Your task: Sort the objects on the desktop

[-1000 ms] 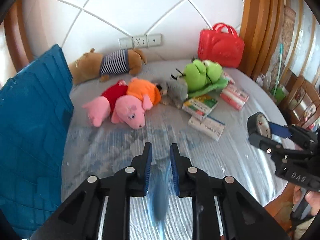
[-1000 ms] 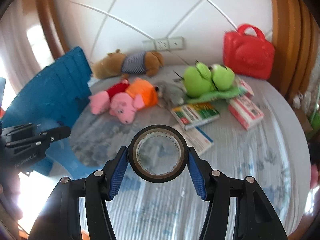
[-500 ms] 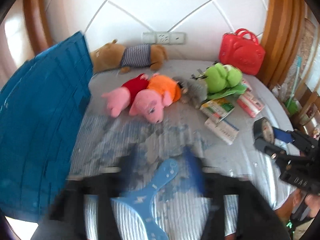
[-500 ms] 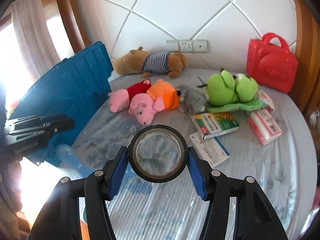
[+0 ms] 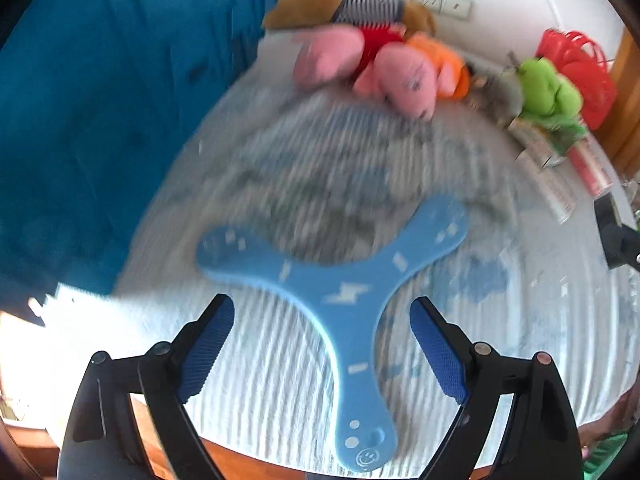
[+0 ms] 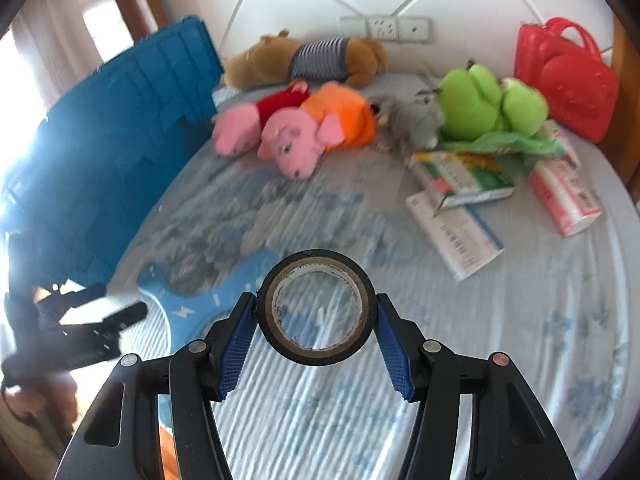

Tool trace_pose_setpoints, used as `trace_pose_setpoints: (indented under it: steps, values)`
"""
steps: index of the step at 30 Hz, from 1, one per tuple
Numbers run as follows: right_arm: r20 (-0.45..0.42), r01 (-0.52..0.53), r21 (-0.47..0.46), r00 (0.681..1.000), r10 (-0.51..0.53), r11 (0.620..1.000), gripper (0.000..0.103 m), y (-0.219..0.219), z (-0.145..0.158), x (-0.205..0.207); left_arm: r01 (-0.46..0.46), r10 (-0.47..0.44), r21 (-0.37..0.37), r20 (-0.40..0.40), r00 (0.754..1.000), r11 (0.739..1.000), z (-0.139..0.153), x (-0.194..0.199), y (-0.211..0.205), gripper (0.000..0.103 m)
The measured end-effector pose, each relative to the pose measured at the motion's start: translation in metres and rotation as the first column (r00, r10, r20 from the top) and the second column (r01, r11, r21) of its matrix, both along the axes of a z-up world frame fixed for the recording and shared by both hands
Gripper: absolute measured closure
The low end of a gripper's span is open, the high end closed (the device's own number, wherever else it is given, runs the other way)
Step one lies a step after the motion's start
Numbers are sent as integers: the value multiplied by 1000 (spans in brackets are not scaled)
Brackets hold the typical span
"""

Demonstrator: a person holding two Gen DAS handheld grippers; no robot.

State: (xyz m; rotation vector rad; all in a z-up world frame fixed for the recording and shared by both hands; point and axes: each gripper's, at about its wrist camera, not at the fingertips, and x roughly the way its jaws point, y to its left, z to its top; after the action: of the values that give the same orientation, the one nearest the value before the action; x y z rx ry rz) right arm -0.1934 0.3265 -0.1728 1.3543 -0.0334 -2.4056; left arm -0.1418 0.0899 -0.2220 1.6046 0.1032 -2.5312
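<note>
Item: flat light-blue three-armed plastic boomerang (image 5: 340, 292). It lies flat on the round bench with the pale blue patterned cloth (image 5: 520, 320), at the near left edge. One arm points back toward the left gripper (image 5: 320, 344) and runs between its two blue-padded fingers to the bench edge; the other two arms spread away toward the bench middle. The left gripper stands wide open, its pads clear of the boomerang on both sides; it is the nearer gripper by far.

Item: black roll of adhesive tape (image 6: 316, 306). Clamped across its width by the right gripper (image 6: 316, 336), above the near middle of the bench, the boomerang just to its left.

Also on the bench, far side: pink pig plush in orange (image 6: 308, 136), brown striped plush (image 6: 304, 60), green frog plush (image 6: 488, 104), printed cardboard boxes (image 6: 460, 184), red plastic case (image 6: 568, 76). Off the left edge: dark blue ribbed crate (image 6: 120, 128).

Whether the boomerang is already sorted, or waits to be picked up, cannot be told.
</note>
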Motion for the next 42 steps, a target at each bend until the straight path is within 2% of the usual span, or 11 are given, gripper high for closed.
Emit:
trace_pose_setpoints:
  steps: [3, 6, 7, 9, 12, 15, 19, 23, 32, 34, 42]
  values:
    - [43, -55, -2, 998, 55, 998, 45, -7, -23, -6, -35, 35, 5, 52, 998, 999, -30, 6, 8, 12]
    - [56, -125, 18, 991, 124, 992, 45, -13, -38, -13, -83, 84, -18, 61, 995, 996, -51, 12, 19, 15]
    - [55, -145, 24, 988, 144, 989, 45, -15, -41, -14, -98, 98, -9, 56, 994, 995, -55, 14, 19, 25]
    - [51, -182, 30, 982, 180, 983, 45, -17, -46, -16, -127, 127, 10, 47, 991, 992, -64, 18, 21, 36]
    - [40, -224, 29, 974, 223, 974, 45, -20, -51, -16, -163, 164, 23, -7, 986, 986, -72, 21, 19, 41]
    - [31, -262, 31, 965, 261, 965, 45, -29, -54, -14, -154, 155, 25, -25, 988, 988, -74, 15, 22, 66]
    - [21, -303, 32, 953, 303, 952, 45, -40, -55, -11, -172, 172, 30, -3, 985, 985, -75, 13, 26, 67]
    - [4, -324, 33, 946, 324, 945, 45, -45, -47, -9, -181, 183, 30, -57, 981, 983, -47, 19, 27, 67]
    - [-101, -329, 31, 938, 331, 944, 45, -42, 15, -11, -164, 165, 20, -194, 967, 986, 43, 11, 26, 67]
    - [-124, -331, 30, 935, 332, 943, 45, -41, 29, -12, -157, 155, 9, -232, 960, 988, 71, 15, 27, 67]
    - [-232, -338, 45, 912, 339, 940, 45, -43, 90, -15, -133, 114, -28, -361, 925, 991, 154, 10, 28, 67]
